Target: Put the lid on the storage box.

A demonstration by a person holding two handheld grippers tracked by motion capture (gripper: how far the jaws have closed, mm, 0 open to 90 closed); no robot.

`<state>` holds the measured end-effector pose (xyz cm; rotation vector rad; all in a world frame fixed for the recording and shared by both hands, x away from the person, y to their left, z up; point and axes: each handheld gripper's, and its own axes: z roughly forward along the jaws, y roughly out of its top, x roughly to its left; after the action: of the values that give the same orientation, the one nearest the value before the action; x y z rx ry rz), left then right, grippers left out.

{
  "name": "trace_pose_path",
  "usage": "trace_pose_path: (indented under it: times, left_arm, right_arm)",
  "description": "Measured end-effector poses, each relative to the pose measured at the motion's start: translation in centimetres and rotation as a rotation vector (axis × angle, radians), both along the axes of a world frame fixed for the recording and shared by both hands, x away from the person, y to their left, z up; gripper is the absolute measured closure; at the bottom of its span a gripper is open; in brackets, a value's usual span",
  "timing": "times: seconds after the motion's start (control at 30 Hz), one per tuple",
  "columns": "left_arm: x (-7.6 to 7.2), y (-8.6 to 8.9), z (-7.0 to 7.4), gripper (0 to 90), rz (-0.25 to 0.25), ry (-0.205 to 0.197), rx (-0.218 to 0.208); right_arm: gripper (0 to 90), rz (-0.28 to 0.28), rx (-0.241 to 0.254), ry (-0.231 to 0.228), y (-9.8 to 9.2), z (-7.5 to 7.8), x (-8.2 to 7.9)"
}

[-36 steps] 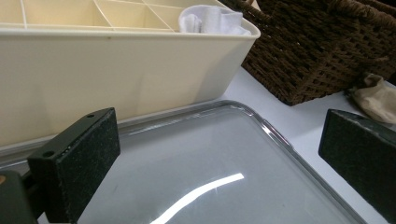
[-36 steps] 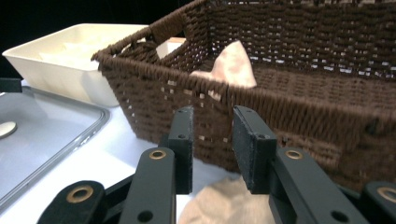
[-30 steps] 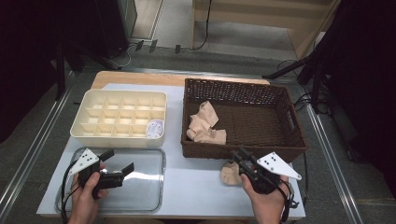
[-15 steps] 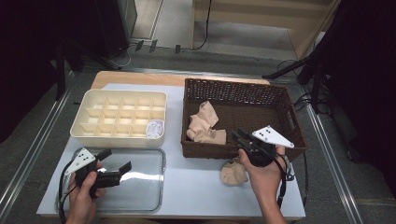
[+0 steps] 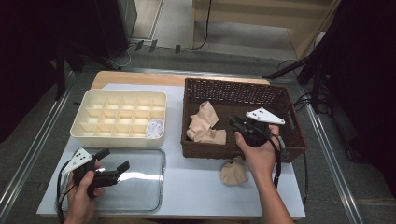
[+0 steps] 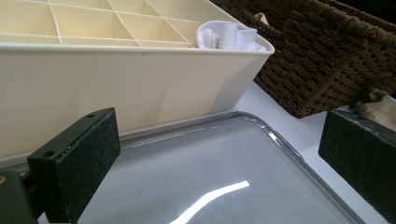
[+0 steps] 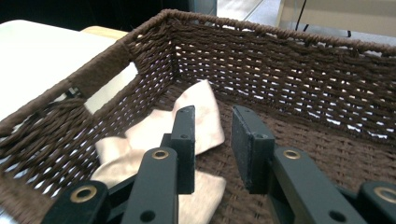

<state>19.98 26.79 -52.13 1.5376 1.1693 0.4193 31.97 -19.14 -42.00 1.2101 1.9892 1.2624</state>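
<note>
A brown wicker basket (image 5: 287, 100) holds loose beige socks (image 5: 203, 123). My right gripper (image 5: 235, 120) hovers inside the basket just right of them, its jaws a narrow gap apart with nothing between. In the right gripper view the gripper (image 7: 213, 135) points at the beige socks (image 7: 201, 112) on the basket floor. A balled beige sock (image 5: 235, 171) lies on the table in front of the basket. My left gripper (image 5: 114, 159) rests open and empty over a clear tray (image 5: 149, 186). The left gripper (image 6: 217, 140) shows wide-set jaws above the tray (image 6: 224, 163).
A cream divided organiser (image 5: 119, 116) stands at the left, with a rolled white sock (image 5: 155, 128) in its near right compartment. The white tabletop (image 5: 196, 182) runs between tray and basket. Cables and dark stands surround the table.
My right gripper has lifted from the table beside the balled sock and moved forward over the basket's front wall into the basket. The left gripper has stayed put.
</note>
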Motion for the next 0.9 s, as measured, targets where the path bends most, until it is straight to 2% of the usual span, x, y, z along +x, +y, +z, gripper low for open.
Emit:
trace_pose_path:
  times: [0.23, 0.27, 0.47, 0.53, 0.77, 0.83, 0.9]
  left_arm:
    - [0.0, 0.3, 0.0, 0.0, 0.008, -0.004, -0.001]
    - [-0.1, 0.3, 0.0, 0.0, 0.005, -0.002, 0.003]
    - [0.0, 0.3, -0.2, 0.0, 0.003, -0.007, 0.018]
    - [0.1, 0.4, -0.3, 0.0, 0.005, -0.001, 0.015]
    - [0.3, 0.6, -0.5, 0.0, 0.006, 0.007, 0.011]
    - [0.4, 0.5, -0.5, 0.0, 0.006, 0.007, 0.011]
    - [0.3, 0.4, -0.5, 0.0, 0.005, 0.005, 0.01]
  right_arm:
    - [72.0, -0.003, -0.008, 0.02, 0.2, -0.3, 1.8]
    - [72.0, -0.005, -0.015, 0.033, 0.2, -0.5, 2.6]
    - [72.1, -0.008, -0.042, 0.072, 0.4, -1.0, 4.5]
    - [72.1, -0.006, -0.047, 0.097, 0.7, -1.2, 5.1]
    - [72.7, 0.043, -0.161, 0.23, 2.2, -2.8, 6.2]
    - [72.8, 0.05, -0.17, 0.261, 2.2, -3.0, 6.3]
    - [72.8, 0.051, -0.157, 0.284, 2.1, -3.1, 6.5]
